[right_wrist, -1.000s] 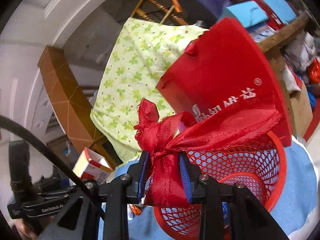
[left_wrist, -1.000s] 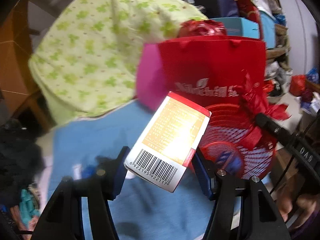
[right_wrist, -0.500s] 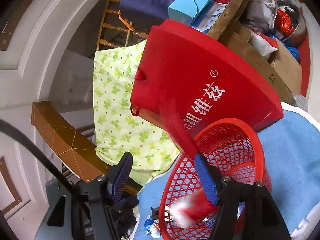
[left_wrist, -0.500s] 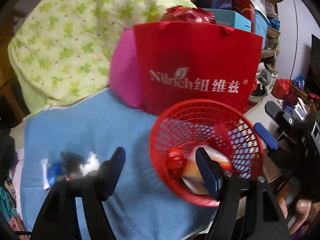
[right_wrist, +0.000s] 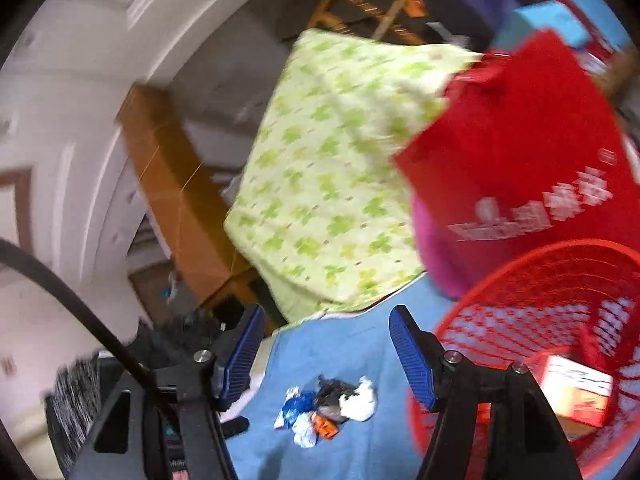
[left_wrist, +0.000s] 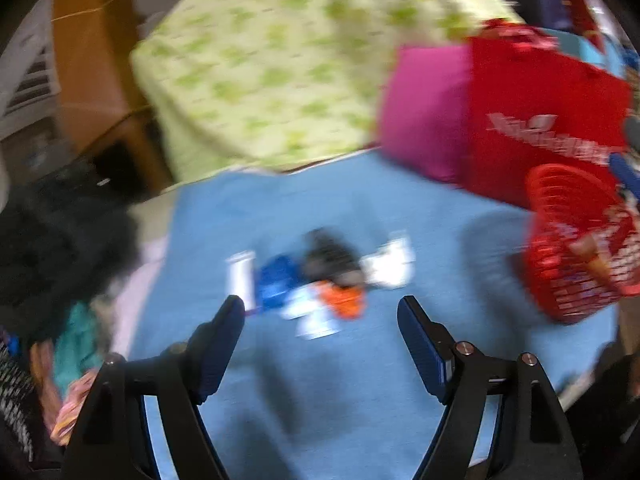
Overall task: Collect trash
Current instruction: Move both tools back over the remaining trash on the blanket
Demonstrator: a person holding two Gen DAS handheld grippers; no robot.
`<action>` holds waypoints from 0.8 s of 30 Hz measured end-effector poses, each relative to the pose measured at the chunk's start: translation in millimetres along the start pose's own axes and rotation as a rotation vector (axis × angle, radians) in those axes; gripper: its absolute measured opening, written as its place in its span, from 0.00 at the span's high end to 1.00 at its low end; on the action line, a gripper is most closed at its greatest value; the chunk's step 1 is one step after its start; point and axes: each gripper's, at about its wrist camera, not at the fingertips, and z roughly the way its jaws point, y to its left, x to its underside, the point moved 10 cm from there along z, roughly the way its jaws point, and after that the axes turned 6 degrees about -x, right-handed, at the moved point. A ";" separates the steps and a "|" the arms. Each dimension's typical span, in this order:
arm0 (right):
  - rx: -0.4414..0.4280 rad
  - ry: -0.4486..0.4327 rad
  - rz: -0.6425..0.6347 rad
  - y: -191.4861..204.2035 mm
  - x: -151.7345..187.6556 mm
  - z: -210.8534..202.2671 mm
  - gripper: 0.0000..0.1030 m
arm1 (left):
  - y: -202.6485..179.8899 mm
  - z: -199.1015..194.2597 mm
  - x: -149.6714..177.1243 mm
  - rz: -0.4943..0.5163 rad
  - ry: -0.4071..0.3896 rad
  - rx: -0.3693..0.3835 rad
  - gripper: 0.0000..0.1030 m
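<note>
Both the left hand-held gripper and right hand-held gripper gape wide, empty, above scattered trash.

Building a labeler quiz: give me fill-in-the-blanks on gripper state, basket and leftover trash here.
1. Both the left gripper and right gripper are ____.
2. The box lies inside the red ____.
3. The trash pile lies on the ____ cloth.
4. The basket stands in front of a red ____.

Missing words: open; basket; blue; bag
</note>
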 end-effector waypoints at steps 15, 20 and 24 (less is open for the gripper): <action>0.134 0.502 -0.052 22.1 138.6 131.5 0.27 | 94.5 65.3 45.5 -0.193 0.092 -0.115 0.23; 0.233 0.612 -0.017 -11.7 161.2 152.6 0.27 | 100.7 84.3 45.3 -0.206 0.090 -0.120 0.23; 0.262 0.652 -0.026 -18.8 169.5 167.6 0.27 | 104.5 100.7 46.3 -0.208 0.086 -0.132 0.23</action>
